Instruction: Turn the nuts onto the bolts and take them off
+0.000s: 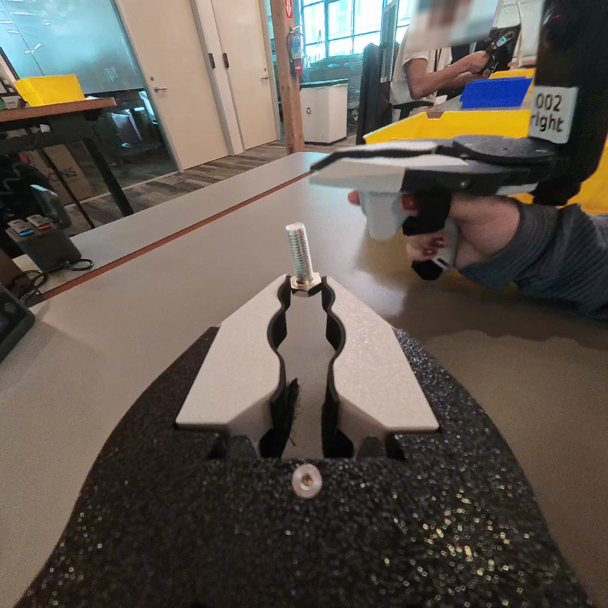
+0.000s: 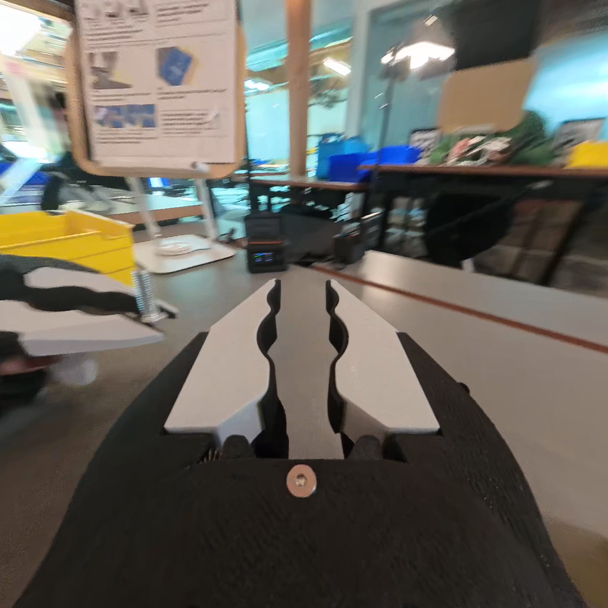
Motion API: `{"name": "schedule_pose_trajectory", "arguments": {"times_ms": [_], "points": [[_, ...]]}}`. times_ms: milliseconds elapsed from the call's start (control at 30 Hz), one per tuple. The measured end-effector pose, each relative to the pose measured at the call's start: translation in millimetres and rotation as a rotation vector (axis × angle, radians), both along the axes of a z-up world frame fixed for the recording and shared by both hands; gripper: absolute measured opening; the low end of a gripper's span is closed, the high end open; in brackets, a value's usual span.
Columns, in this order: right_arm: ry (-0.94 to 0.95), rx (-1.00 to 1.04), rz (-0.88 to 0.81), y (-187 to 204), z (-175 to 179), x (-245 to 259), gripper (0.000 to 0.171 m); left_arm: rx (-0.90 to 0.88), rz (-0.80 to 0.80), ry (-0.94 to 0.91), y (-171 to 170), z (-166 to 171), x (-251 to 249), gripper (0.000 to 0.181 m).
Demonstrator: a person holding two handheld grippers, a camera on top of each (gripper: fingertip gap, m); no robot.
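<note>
Bolt (image 1: 298, 260) upright, head pinched in left gripper (image 1: 306, 285) fingers; right gripper (image 2: 302, 286) fingers narrowly parted, empty.

The bolt (image 1: 298, 260) is bright threaded metal. The left gripper (image 1: 306, 289) has matt pale plastic fingers (image 1: 243, 355) with black rubbery lining on a grainy, speckled black base. The table (image 1: 131, 345) is smooth, faintly glossy. The yellow bin (image 2: 75, 243) looks plastic.

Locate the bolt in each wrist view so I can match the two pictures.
Left wrist view: the bolt stands upright at centre, its hex head pinched between the left gripper fingertips.
Right wrist view: at the left edge, mid-height.
Shared landmark: the yellow bin behind the bolt.
</note>
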State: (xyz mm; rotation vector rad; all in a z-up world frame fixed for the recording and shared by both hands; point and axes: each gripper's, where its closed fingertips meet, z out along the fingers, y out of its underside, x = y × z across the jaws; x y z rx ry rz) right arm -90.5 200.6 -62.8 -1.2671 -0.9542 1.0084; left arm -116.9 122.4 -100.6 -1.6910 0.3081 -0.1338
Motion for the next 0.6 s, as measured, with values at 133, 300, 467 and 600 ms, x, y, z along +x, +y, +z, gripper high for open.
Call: {"name": "schedule_pose_trajectory", "arguments": {"times_ms": [133, 300, 467, 600], "points": [[0.031, 0.055, 0.136, -22.5, 12.6, 1.5, 0.026, -0.02, -0.033, 0.037, 0.1, -4.4, 7.2, 0.016], [-0.161, -0.074, 0.606, -96.9, -10.9, -7.1, 0.029, -0.04, -0.135, 0.132, -3.2, -12.7, 26.6, 0.016], [-0.259, 0.052, 0.618, -107.4, -29.9, -10.8, 0.008, -0.057, -0.208, 0.235, -6.6, -22.5, 42.0, 0.016], [-0.195, 0.018, 0.711, -115.3, -20.0, -4.6, 0.008, -0.011, -0.302, 0.121, -15.7, -9.5, 51.1, 0.02]]}}
